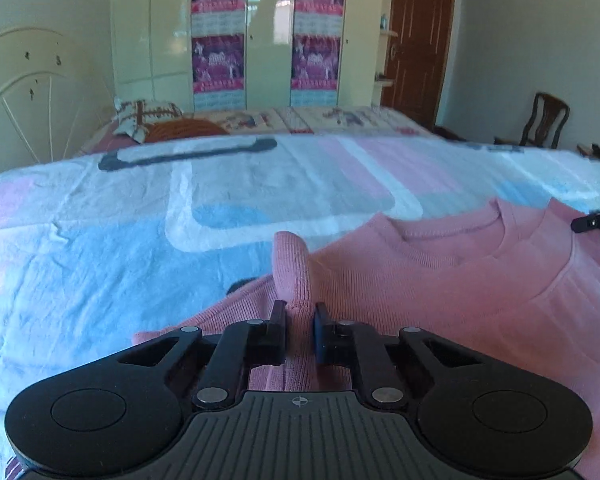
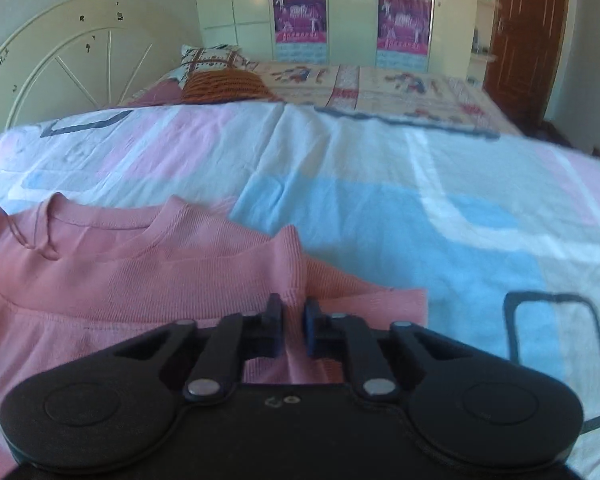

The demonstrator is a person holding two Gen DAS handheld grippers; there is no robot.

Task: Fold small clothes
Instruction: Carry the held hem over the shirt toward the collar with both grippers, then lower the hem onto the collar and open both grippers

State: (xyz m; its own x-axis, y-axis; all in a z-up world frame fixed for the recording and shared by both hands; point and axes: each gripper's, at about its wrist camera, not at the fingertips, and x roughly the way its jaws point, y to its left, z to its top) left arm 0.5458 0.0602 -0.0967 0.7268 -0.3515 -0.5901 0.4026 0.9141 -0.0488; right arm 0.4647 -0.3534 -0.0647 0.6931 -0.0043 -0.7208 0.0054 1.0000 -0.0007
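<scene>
Left wrist: sweater (image 1: 440, 280) seemingly in gripper (image 1: 300, 314)

We are seeing the pink sweater (image 1: 440, 280) as a soft ribbed knit, matt, with a finer rib around its collar. The left tongs (image 1: 300, 312) are looking like matt black plastic, with dull silver metal pins at the pivots and a ridged grey panel at the lower middle of the frame; the right tongs (image 2: 293, 308) are showing the same matt black plastic. The bedsheet (image 1: 100, 248) is appearing as thin, creased cotton-like cloth. At the top of the frame the wardrobe (image 1: 260, 40) is gleaming with a glossy cream finish, and the door (image 1: 420, 40) is showing polished brown wood.
</scene>
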